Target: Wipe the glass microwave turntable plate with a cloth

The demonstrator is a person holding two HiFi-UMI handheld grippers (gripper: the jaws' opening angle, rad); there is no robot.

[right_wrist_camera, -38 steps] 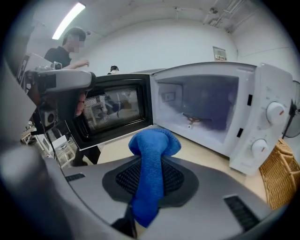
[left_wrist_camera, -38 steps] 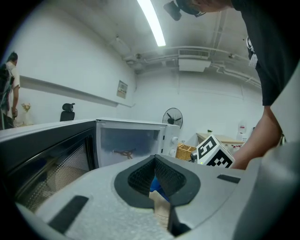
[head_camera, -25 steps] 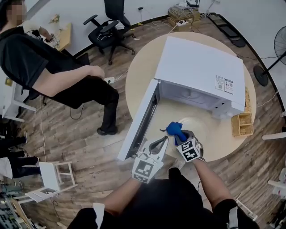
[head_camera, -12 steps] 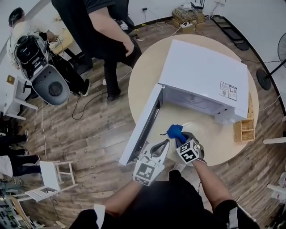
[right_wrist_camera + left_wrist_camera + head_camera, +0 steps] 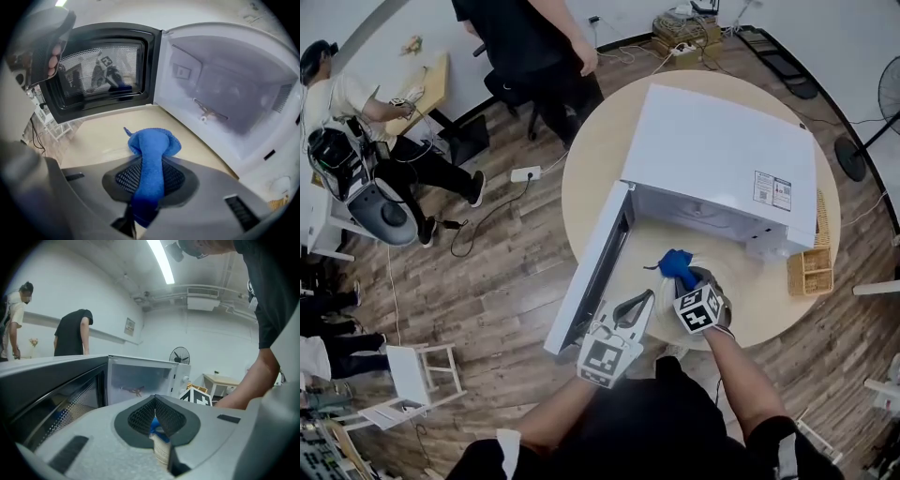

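My right gripper (image 5: pixel 682 276) is shut on a blue cloth (image 5: pixel 675 262), whose bunched end sticks out over the table in front of the open white microwave (image 5: pixel 722 150). In the right gripper view the cloth (image 5: pixel 153 143) runs back between the jaws of the right gripper (image 5: pixel 151 161). The glass turntable plate (image 5: pixel 724 270) shows only as a faint pale disc on the table by the cloth. My left gripper (image 5: pixel 643 298) hovers near the table's front edge, left of the right one. Its pads (image 5: pixel 165 414) meet at the tips, with nothing seen between them.
The microwave door (image 5: pixel 595 272) swings out to the left. Its cavity (image 5: pixel 225 93) holds only the drive coupler (image 5: pixel 205 116). A wicker basket (image 5: pixel 811 267) sits at the table's right edge. A person (image 5: pixel 534 37) stands behind the table and another (image 5: pixel 356 103) sits far left.
My right gripper and the cloth have shifted slightly toward the microwave. The left gripper has barely moved. The bystander in black has walked from the left to behind the table.
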